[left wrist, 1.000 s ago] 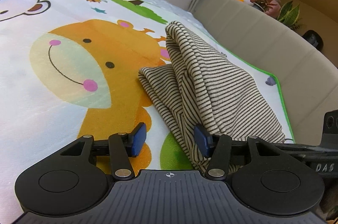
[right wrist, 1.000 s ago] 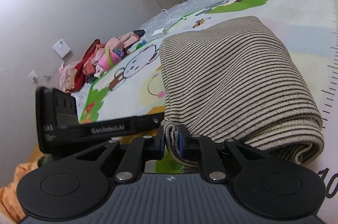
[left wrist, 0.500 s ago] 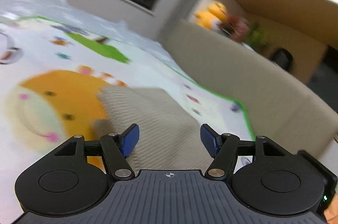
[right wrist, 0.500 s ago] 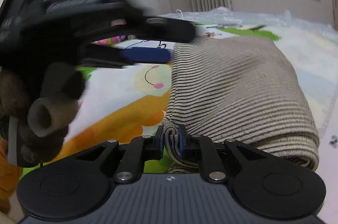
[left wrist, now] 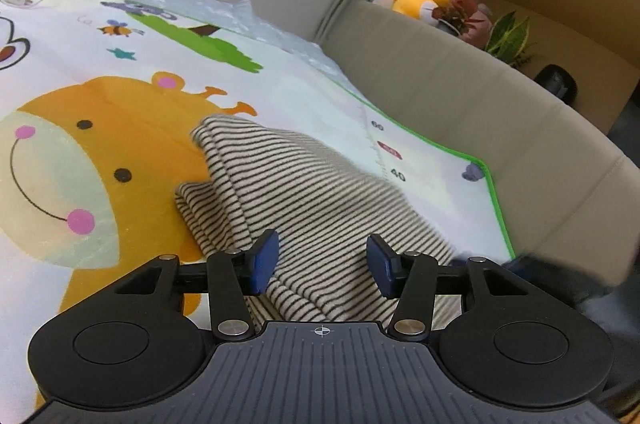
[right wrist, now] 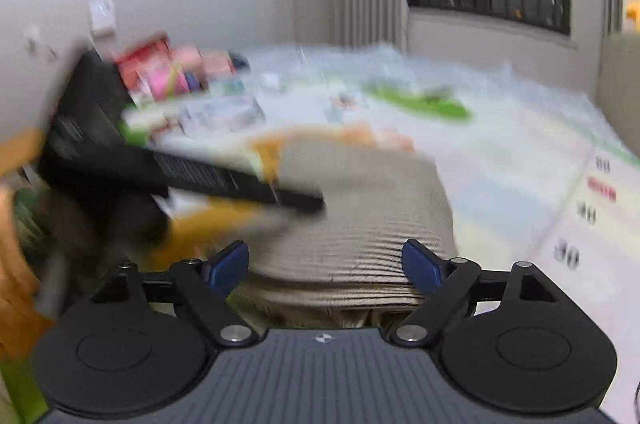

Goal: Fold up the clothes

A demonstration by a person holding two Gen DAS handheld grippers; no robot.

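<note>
Now | step: fold looks done, folded beige-and-black striped knit garment [left wrist: 316, 199] lies on cartoon giraffe play mat [left wrist: 100, 127] | left gripper [left wrist: 322, 262] wide open, empty | right gripper [right wrist: 324, 262] wide open, empty | next: probably tidy the bundle or fetch another piece

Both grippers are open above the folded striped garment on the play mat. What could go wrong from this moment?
1. The striped garment lies free, no jaws holding it; its upper layer sits skewed over the lower one, so the fold may slip open.
2. The left gripper has open jaws just over the cloth and might snag a layer when moving away.
3. The right wrist view is blurred, so the right gripper may brush the left one.
</note>
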